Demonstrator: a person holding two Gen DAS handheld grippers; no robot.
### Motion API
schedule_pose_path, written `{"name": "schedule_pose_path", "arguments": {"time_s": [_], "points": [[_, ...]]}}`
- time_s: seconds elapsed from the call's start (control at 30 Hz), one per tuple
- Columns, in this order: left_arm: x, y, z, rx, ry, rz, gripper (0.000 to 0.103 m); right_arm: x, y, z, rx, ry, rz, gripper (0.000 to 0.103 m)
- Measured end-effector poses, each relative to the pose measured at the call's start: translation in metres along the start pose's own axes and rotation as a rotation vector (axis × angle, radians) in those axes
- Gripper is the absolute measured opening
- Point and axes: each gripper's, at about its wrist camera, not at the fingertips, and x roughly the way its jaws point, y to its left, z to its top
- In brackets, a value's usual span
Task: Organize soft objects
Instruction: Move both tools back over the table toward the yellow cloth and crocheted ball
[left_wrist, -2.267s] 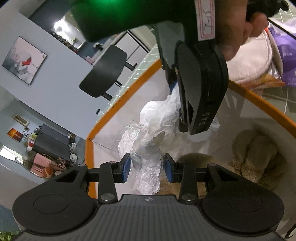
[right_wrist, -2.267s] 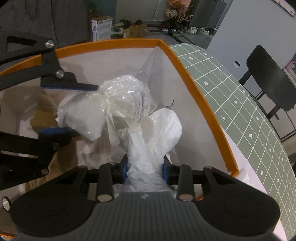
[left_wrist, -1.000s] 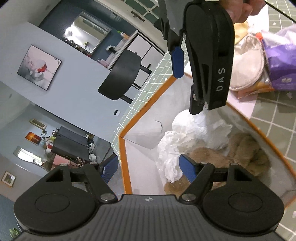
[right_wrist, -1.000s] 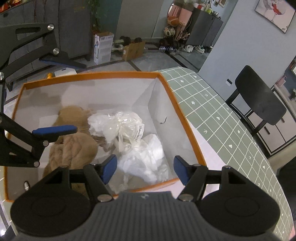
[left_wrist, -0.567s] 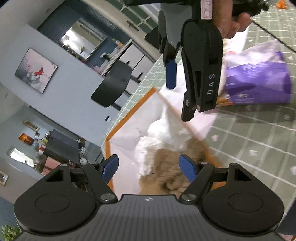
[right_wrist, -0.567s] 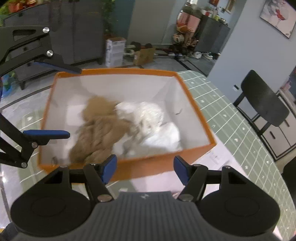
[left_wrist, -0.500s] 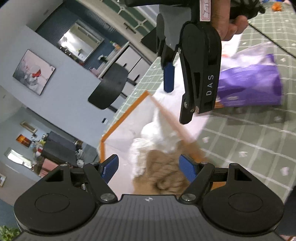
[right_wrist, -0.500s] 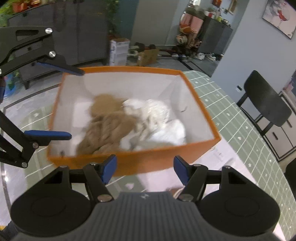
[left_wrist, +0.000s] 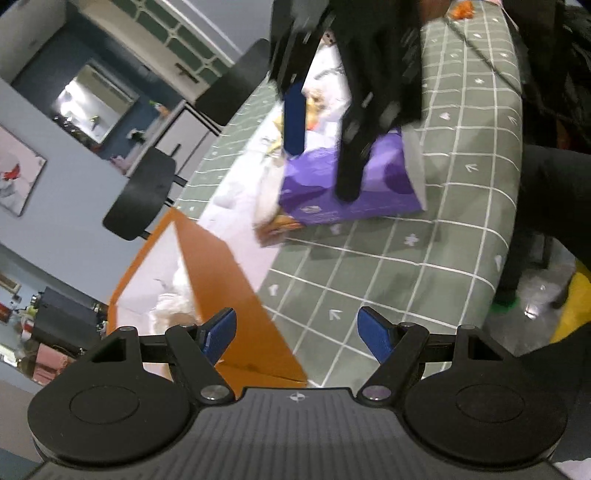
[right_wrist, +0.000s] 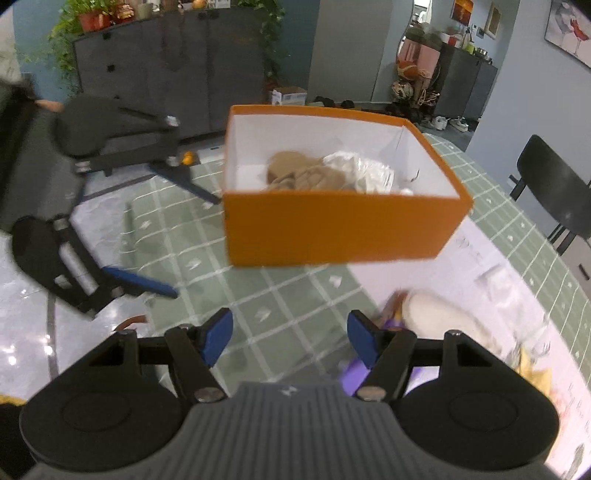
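Meanwhile, you had pulled both tools up and back out of the orange box (right_wrist: 343, 229), which a couple of seconds before filled each view. Your left gripper (left_wrist: 295, 334) no longer pinched the clear plastic wrap; its jaws stood wide apart with nothing between them, above the box's near corner and the green checked desk (left_wrist: 388, 280). Your right gripper (right_wrist: 290, 334) had let go of the white bag as well, and its jaws were spread open over the desk, short of the box. The box sat on the desk with the brown plush toy (right_wrist: 306, 175) and the white plastic bundles (right_wrist: 365, 170) lying together inside it, the toy to the left. In the left view your right gripper (left_wrist: 325, 140) hung over the purple packet (left_wrist: 351, 192), which lay on the desk beside a white sheet (left_wrist: 236, 192), well apart from the box. In the right view a cream fluffy pad (right_wrist: 439, 317) lay just beyond the right jaw, blurred.
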Motion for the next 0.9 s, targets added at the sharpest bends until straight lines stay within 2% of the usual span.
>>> {"name": "schedule_pose_path", "arguments": {"time_s": [0.27, 0.4, 0.53, 0.63, 0.73, 0.9], "points": [[0.022, 0.003, 0.019, 0.025, 0.011, -0.025, 0.088, -0.039, -0.011, -0.071, 0.074, 0.028, 0.006, 0.069], [0.033, 0.01, 0.038, 0.028, 0.005, -0.044, 0.088, -0.05, -0.032, -0.106, 0.134, 0.062, -0.038, 0.07], [0.044, 0.02, 0.047, 0.023, 0.024, -0.1, 0.088, -0.061, -0.057, -0.134, 0.198, 0.092, -0.098, 0.07], [0.056, 0.026, 0.052, 0.035, 0.066, -0.14, 0.087, -0.07, -0.077, -0.148, 0.246, 0.096, -0.136, 0.071], [0.067, 0.028, 0.06, 0.144, 0.108, -0.144, 0.087, -0.076, -0.098, -0.157, 0.289, 0.088, -0.166, 0.072], [0.088, 0.063, 0.089, 0.182, 0.115, -0.132, 0.087, -0.075, -0.132, -0.162, 0.34, 0.08, -0.216, 0.073]]}}
